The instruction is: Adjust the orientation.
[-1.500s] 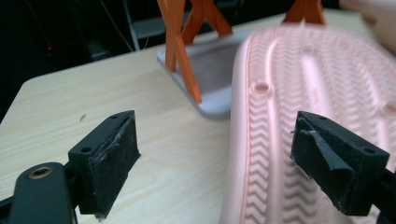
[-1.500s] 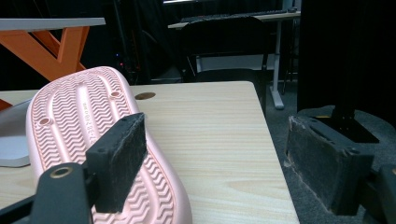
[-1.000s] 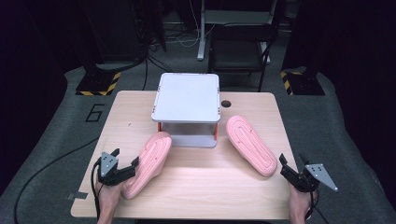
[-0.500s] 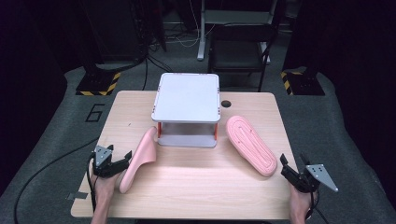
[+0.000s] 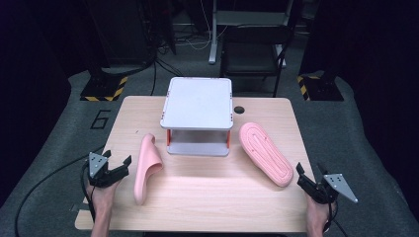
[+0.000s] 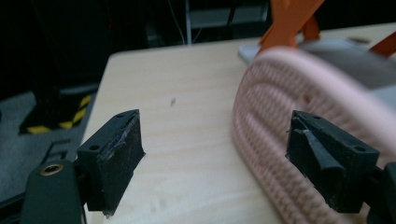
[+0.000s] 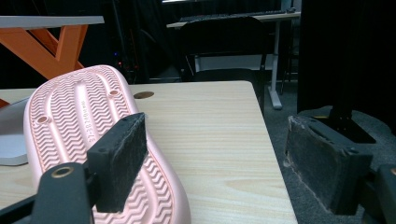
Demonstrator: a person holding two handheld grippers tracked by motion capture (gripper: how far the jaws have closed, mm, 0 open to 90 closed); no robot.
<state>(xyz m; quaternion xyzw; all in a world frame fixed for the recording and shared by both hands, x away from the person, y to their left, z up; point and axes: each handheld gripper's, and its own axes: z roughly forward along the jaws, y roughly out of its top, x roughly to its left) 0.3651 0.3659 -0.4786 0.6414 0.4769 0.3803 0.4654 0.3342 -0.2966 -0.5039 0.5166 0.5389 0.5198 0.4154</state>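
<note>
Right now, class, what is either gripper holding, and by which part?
Nothing is held. The left gripper has open jaws beside the tilted pink slipper; the right gripper is open near the overturned slipper.

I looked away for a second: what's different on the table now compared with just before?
The left slipper has been tipped from lying flat up onto its edge, and the left gripper has drawn back from it, jaws open and holding nothing. The right slipper, the right gripper and the white stand stayed put.
</note>
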